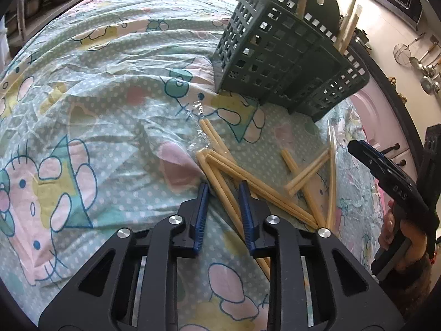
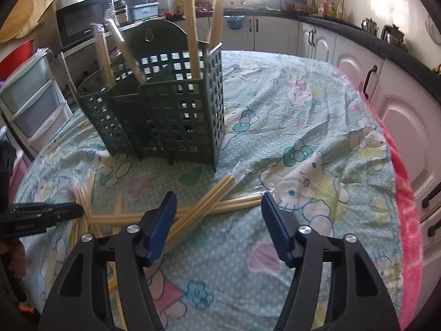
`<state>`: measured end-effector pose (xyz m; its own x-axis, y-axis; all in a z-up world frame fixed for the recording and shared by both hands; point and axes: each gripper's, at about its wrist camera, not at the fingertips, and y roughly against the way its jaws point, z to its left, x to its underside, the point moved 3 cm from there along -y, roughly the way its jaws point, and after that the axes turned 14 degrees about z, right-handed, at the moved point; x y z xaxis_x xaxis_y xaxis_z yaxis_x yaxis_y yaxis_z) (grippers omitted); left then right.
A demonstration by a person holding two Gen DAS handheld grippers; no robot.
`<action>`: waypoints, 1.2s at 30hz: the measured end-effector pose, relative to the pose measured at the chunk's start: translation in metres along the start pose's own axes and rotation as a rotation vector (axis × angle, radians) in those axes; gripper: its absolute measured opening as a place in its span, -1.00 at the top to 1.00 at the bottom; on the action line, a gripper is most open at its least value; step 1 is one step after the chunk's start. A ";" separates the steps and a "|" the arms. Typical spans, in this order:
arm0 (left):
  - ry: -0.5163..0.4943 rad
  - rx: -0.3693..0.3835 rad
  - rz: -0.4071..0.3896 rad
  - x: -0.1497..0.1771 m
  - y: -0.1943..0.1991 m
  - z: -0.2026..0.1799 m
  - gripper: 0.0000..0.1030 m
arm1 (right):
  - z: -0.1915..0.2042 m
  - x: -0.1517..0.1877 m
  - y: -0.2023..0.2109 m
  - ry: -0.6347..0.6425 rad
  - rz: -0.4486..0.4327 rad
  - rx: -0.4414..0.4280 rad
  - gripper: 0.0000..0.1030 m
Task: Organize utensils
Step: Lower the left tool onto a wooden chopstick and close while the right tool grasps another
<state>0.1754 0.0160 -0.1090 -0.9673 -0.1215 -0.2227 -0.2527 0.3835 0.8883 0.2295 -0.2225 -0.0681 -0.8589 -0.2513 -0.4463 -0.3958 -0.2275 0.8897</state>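
now left claw (image 1: 222, 190) narrowed around chopsticks (image 1: 220, 184), right claw (image 2: 219, 202) wide

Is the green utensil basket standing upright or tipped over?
Upright: the green utensil basket stands on the tablecloth, open top up, with chopsticks sticking out above.

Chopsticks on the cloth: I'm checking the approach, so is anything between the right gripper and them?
Nothing visible blocks it. The right gripper hangs open just above the loose chopsticks; the green holder stands farther back.
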 end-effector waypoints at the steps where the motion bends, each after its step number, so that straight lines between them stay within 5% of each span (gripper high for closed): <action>1: 0.004 0.005 0.000 -0.001 0.000 0.001 0.65 | 0.000 -0.002 -0.002 -0.002 0.004 -0.002 -0.13; 14: 0.036 0.029 -0.008 -0.015 0.003 0.015 0.69 | -0.017 -0.032 -0.048 -0.130 0.157 -0.105 0.11; 36: 0.059 0.055 -0.021 -0.032 0.004 0.024 0.79 | -0.035 -0.034 -0.045 -0.195 0.130 -0.135 0.85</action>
<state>0.2048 0.0430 -0.1078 -0.9593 -0.1828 -0.2153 -0.2750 0.4301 0.8599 0.2876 -0.2371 -0.0961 -0.9510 -0.1038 -0.2911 -0.2429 -0.3315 0.9117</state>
